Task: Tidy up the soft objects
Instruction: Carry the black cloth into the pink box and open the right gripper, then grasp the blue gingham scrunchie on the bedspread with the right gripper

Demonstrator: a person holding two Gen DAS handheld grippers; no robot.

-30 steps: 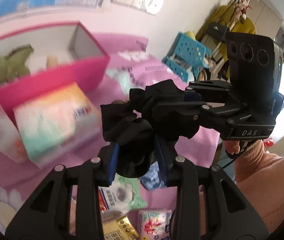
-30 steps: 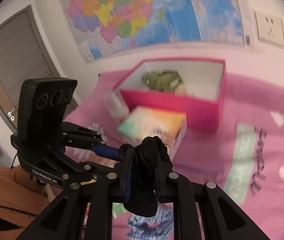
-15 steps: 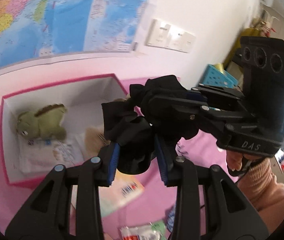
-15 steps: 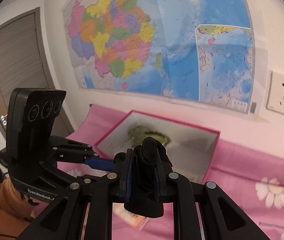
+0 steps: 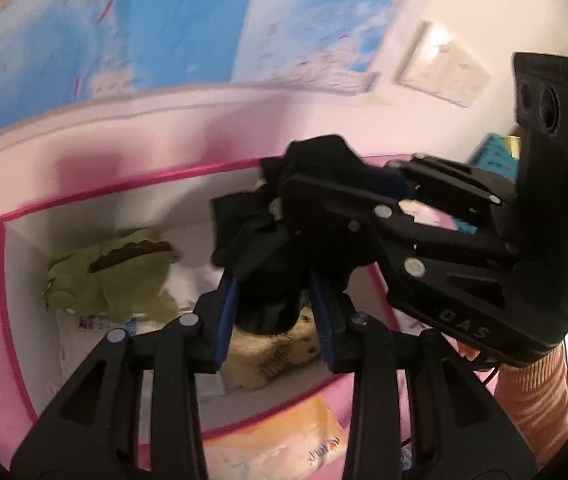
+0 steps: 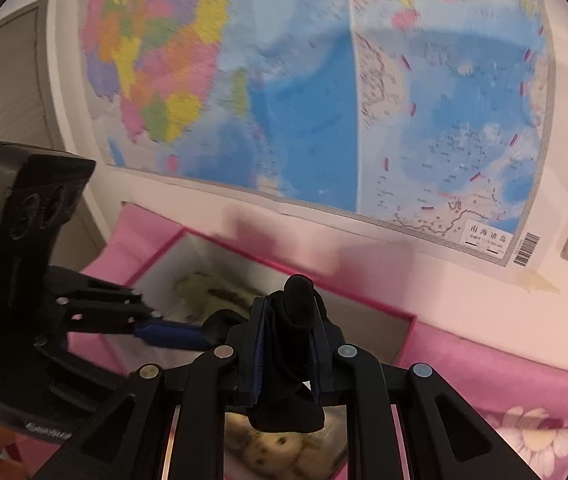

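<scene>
The left gripper (image 5: 274,312) was closed on a black cloth (image 5: 284,216), which was pinched between its blue pads (image 5: 225,320). The right gripper (image 6: 286,354) was seen with the other end of the same black cloth between its pads, and its jaws were opening a little.

The black cloth was held up in the air over an open pink box (image 5: 4,320). In the left wrist view it was bunched at the middle of the picture, and the right gripper came in from 3 o'clock. In the right wrist view the cloth stood up like a little post at 6 o'clock, and the left gripper came in from 9 o'clock.

Inside the box, a green soft toy (image 5: 112,280) was seen at 9 o'clock of the cloth. A tan fluffy toy (image 5: 272,356) lay under the cloth, at 6 o'clock. White packs lay beneath the green toy.

A pink sheet (image 6: 504,364) was spread under the box. A big map (image 6: 324,100) was stuck on the wall at 12 o'clock. An orange sleeve (image 5: 532,396) was seen at 4 o'clock.
</scene>
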